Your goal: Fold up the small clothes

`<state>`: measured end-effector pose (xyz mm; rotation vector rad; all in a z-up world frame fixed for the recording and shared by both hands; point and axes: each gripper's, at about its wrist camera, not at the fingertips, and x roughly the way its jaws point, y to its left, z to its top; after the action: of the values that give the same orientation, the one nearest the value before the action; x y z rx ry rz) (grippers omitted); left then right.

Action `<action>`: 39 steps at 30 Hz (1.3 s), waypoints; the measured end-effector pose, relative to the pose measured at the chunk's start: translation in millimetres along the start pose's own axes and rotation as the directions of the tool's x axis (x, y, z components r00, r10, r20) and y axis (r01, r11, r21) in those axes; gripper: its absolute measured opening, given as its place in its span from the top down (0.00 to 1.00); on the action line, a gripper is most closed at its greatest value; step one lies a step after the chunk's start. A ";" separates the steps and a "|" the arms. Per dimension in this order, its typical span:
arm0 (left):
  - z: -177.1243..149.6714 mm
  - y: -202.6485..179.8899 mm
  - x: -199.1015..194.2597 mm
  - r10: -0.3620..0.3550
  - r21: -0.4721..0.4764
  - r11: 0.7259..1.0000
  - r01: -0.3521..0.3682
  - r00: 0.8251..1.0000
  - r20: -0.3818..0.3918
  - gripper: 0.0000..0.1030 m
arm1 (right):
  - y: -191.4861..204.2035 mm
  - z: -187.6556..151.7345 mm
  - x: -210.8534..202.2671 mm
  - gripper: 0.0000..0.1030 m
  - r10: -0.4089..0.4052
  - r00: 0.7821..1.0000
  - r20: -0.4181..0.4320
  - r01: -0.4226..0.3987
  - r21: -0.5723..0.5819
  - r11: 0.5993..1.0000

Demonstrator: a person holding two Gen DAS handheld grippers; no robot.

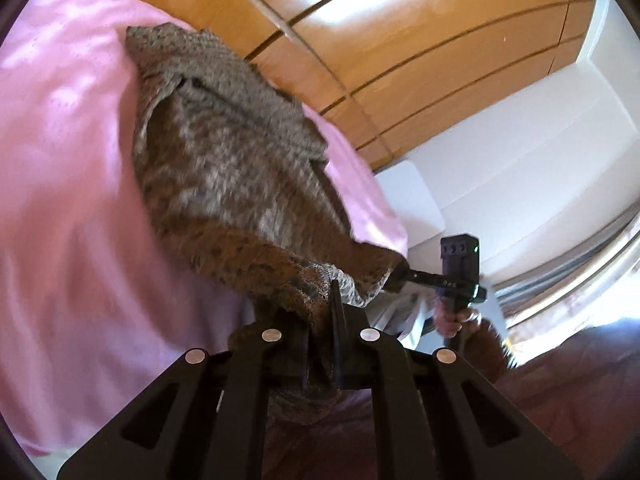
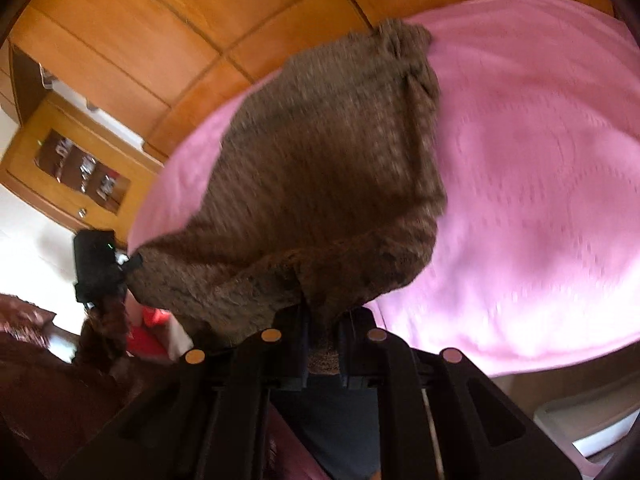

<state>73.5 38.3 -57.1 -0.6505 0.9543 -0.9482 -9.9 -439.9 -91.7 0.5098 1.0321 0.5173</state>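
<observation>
With both the left gripper (image 1: 320, 304) and right gripper (image 2: 320, 320) clamped on the brown knit garment's (image 1: 224, 152) near edge over the pink bedspread (image 1: 60, 200), we judge a fold underway; next, lay it flat.

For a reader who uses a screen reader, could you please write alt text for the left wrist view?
A brown knitted garment hangs stretched over a pink bedsheet, pinched at one edge by the left tool and at another corner by the right tool. Behind them stands a wooden panelled wardrobe.
</observation>
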 end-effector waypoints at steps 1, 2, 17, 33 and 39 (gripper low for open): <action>5.9 0.1 1.1 -0.013 -0.008 1.000 0.013 1.000 0.013 0.93 | 0.8 5.0 -0.8 0.90 0.009 1.000 0.010 -0.009 0.004 1.000; 11.2 -0.3 2.2 -0.022 -0.010 1.000 0.022 0.999 0.025 0.93 | -0.6 10.1 -2.1 0.90 0.006 1.000 0.011 -0.006 0.001 1.000; 91.1 7.4 8.0 -0.140 -0.050 0.988 0.146 0.984 0.108 0.93 | -11.0 92.2 17.6 0.91 0.026 0.995 0.092 -0.031 0.053 0.998; 165.5 142.0 19.0 0.066 -0.555 0.824 0.113 0.954 0.292 0.21 | -49.9 193.9 61.3 0.25 0.003 0.981 0.195 -0.036 0.168 0.985; 155.3 103.0 3.2 0.117 -0.380 0.924 -0.039 0.976 0.184 0.21 | -10.1 162.3 55.3 0.42 -0.315 0.923 0.222 0.338 -0.075 0.938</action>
<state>251.5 91.4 -71.9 -1.0059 0.9773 -0.6153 159.9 -438.0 -66.3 0.2757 0.8599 0.2164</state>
